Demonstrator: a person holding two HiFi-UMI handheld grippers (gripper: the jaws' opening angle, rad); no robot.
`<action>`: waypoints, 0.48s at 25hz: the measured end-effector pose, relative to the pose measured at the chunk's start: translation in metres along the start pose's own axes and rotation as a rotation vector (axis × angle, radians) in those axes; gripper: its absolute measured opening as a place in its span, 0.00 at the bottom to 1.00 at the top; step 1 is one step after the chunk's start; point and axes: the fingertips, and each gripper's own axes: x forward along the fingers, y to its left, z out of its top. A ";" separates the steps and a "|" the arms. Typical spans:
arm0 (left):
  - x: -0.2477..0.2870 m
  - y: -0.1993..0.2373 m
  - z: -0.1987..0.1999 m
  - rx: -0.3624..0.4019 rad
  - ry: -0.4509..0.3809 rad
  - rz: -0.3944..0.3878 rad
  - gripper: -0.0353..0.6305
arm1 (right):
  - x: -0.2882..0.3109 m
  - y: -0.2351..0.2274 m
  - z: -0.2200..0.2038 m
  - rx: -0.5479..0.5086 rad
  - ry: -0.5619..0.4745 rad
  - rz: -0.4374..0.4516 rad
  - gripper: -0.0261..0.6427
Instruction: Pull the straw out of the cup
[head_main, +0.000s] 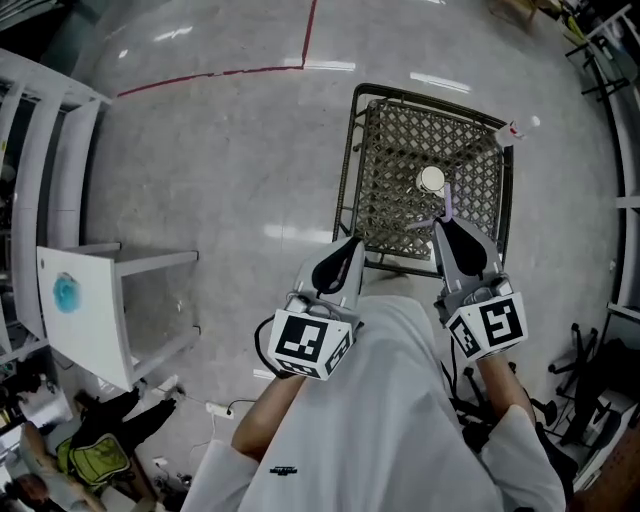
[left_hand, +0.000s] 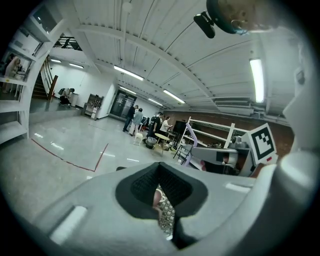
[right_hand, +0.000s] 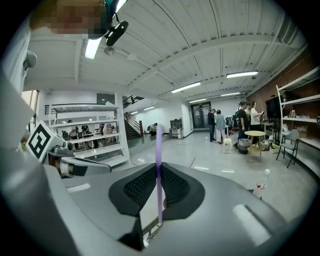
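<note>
White shirt nearest, two grippers held at a mesh table.
Right gripper clenched the purple straw upright, its lower end hanging free; left gripper was closed, empty. Cup stood on the table.

Right gripper pinches purple straw beside white cup on mesh table; left gripper at table's near edge.
</note>
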 end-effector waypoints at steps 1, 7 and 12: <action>-0.004 0.002 0.000 0.004 0.002 -0.004 0.05 | -0.001 0.007 -0.003 0.004 0.002 0.002 0.08; -0.025 0.011 -0.007 0.020 0.022 -0.022 0.05 | -0.006 0.043 -0.015 0.017 0.001 0.008 0.08; -0.036 0.015 -0.013 0.037 0.044 -0.048 0.05 | -0.009 0.063 -0.021 0.029 -0.002 -0.002 0.08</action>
